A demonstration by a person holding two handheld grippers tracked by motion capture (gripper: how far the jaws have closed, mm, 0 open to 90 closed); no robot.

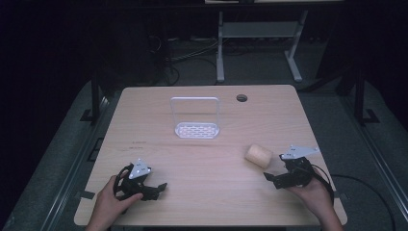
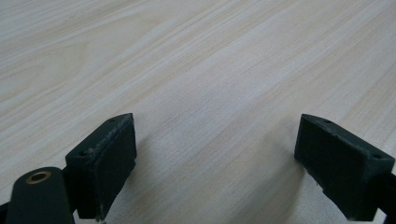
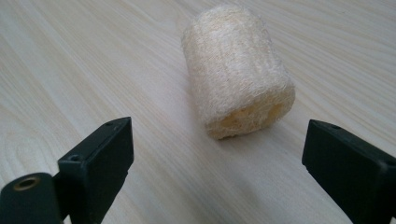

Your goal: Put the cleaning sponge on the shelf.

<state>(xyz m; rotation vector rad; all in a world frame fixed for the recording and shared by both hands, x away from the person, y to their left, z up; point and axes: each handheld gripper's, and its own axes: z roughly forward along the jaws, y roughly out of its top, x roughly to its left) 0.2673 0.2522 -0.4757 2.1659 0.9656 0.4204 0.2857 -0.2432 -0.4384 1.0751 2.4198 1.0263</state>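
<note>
Near edge, left: the left gripper (image 1: 161, 186) rests low over the bare table (image 1: 202, 192), jaws spread wide, holding nothing. Near edge, right: the right gripper (image 1: 269, 177), equally wide and empty, faces the loofah roll (image 1: 258, 155) lying on its side just beyond, apparently aligned to straddle it. Far centre: a white perforated rack (image 1: 196, 129) stands upright, a likely destination.

Wooden table (image 1: 207, 163) — white rack (image 1: 196, 126), loofah (image 1: 258, 155)

Black tongs (image 1: 159, 188), grey three-cornered plates, black cables
</note>
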